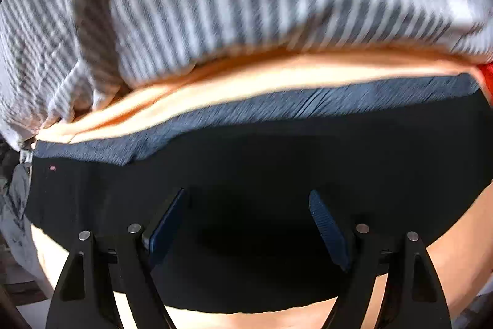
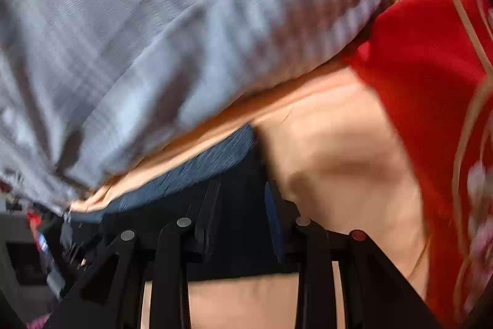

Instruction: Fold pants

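Note:
The black pants (image 1: 277,150) lie flat on a peach sheet (image 1: 246,76), with a blue-grey heathered band (image 1: 215,119) along their far edge. My left gripper (image 1: 246,205) is open, its blue-padded fingers spread wide just over the black cloth, holding nothing. In the right wrist view the pants (image 2: 240,174) show their right end and the band (image 2: 191,171). My right gripper (image 2: 242,199) is open with a narrower gap, fingers at the pants' right edge; I cannot tell whether cloth lies between them.
A grey-and-white striped blanket (image 1: 246,5) is bunched just beyond the pants and also fills the upper left of the right wrist view (image 2: 154,36). A red patterned cloth (image 2: 431,82) lies to the right. Peach sheet (image 2: 339,159) shows right of the pants.

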The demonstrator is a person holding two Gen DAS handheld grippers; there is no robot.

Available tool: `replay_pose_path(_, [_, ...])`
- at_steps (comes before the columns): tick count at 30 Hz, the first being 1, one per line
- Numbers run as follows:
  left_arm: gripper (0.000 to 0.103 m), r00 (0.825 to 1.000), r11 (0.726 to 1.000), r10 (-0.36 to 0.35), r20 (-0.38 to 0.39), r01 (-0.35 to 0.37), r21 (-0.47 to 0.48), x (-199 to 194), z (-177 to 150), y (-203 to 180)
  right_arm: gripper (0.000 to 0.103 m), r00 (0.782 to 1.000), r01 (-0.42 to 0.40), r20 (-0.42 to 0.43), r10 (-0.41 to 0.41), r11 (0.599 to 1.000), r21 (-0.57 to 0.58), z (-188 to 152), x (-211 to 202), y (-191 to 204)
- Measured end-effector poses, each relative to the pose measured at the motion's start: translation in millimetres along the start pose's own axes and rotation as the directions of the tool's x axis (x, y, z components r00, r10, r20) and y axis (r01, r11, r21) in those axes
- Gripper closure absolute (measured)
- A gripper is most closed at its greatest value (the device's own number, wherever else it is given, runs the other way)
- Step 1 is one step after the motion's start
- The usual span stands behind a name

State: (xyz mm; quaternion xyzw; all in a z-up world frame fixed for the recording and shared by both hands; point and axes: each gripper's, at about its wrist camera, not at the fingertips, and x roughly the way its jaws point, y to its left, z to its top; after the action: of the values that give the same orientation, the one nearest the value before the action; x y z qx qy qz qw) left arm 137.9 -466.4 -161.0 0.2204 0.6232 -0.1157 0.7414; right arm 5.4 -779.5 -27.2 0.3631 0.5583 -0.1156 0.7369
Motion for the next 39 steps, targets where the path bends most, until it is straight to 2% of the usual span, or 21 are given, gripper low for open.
replay_pose_path(2, [0.021, 1.0, 1.0, -0.018, -0.009, 0.018, -0.025, 3.3, -6.6, 9.5, 0.071, 0.998, 0.018, -0.052, -0.018, 1.0, -0.009, -18.5, 10.3, 3.8])
replay_pose_path(4, [0.021, 1.0, 0.999, -0.015, 0.003, 0.015, -0.043, -2.6, -10.5, 19.8, 0.071, 0.993, 0.073, -0.091, -0.072, 0.997, 0.005, -33.2, 21.3, 0.5])
replay_pose_path(8, [0.021, 0.997, 0.998, 0.003, 0.072, 0.002, -0.069, -23.5, -15.7, 55.5, 0.071, 0.998, 0.011, -0.064, -0.009, 0.999, 0.031, -65.8, 12.8, -1.7])
replay_pose_path(13, [0.021, 0.997, 0.985, 0.065, 0.047, -0.057, -0.165, -22.2, -22.4, 119.9, 0.071, 0.99, -0.049, -0.125, 0.066, 0.989, 0.137, -94.3, 20.3, -4.3])
replay_pose_path(16, [0.021, 0.997, 0.977, 0.078, 0.026, -0.071, -0.2, -13.1, -30.6, 158.3, 0.071, 0.987, -0.056, -0.139, 0.074, 0.99, 0.13, -111.0, 32.4, 23.2])
replay_pose_path(17, [0.021, 0.997, 0.977, 0.078, 0.024, -0.071, -0.199, -15.1, -35.6, 155.3, 0.071, 0.987, -0.059, -0.141, 0.077, 0.99, 0.127, -121.7, 48.5, 46.8])
replay_pose_path(19, [0.021, 0.997, 0.982, 0.078, 0.028, -0.072, -0.176, -9.0, -42.0, 171.2, 0.071, 0.986, -0.063, -0.149, 0.081, 0.991, 0.121, -128.5, 56.5, 65.4])
replay_pose_path(23, [0.021, 0.998, 0.988, 0.042, 0.054, -0.033, -0.152, -6.5, -44.9, 196.0, 0.07, 0.983, -0.071, -0.163, 0.085, 0.993, 0.09, -144.6, 72.3, 109.9])
replay_pose_path(26, [0.021, 0.997, 0.988, -0.002, 0.076, 0.014, -0.152, -8.4, -43.4, 229.7, 0.07, 0.984, -0.068, -0.163, 0.076, 0.996, 0.051, -162.0, 79.2, 144.2])
replay_pose_path(29, [0.021, 0.99, 0.986, -0.039, 0.135, 0.06, -0.154, -12.3, -38.0, 288.3, 0.068, 0.981, -0.064, -0.18, 0.07, 0.997, 0.036, -179.4, 91.1, 174.4])
replay_pose_path(30, [0.021, 0.989, 0.986, -0.04, 0.144, 0.062, -0.154, -12.3, -37.4, 298.6, 0.068, 0.979, -0.065, -0.191, 0.07, 0.997, 0.031, -186.8, 99.1, 190.5])
replay_pose_path(32, [0.021, 0.986, 0.986, -0.032, 0.162, 0.058, -0.157, -6.5, -31.1, 347.2, 0.068, 0.976, -0.074, -0.206, 0.077, 0.997, 0.022, -194.2, 106.7, 207.2])
replay_pose_path(35, [0.021, 0.987, 0.981, -0.046, 0.152, 0.073, -0.181, 8.5, -21.9, 400.1, 0.068, 0.969, -0.087, -0.231, 0.083, 0.996, -0.006, -207.5, 120.2, 236.9])
replay_pose_path(39, [0.021, 0.992, 0.97, -0.088, 0.089, 0.106, -0.22, 46.5, -7.6, 458.0, 0.068, 0.96, -0.1, -0.266, 0.084, 0.994, -0.048, -220.7, 147.8, 279.9])
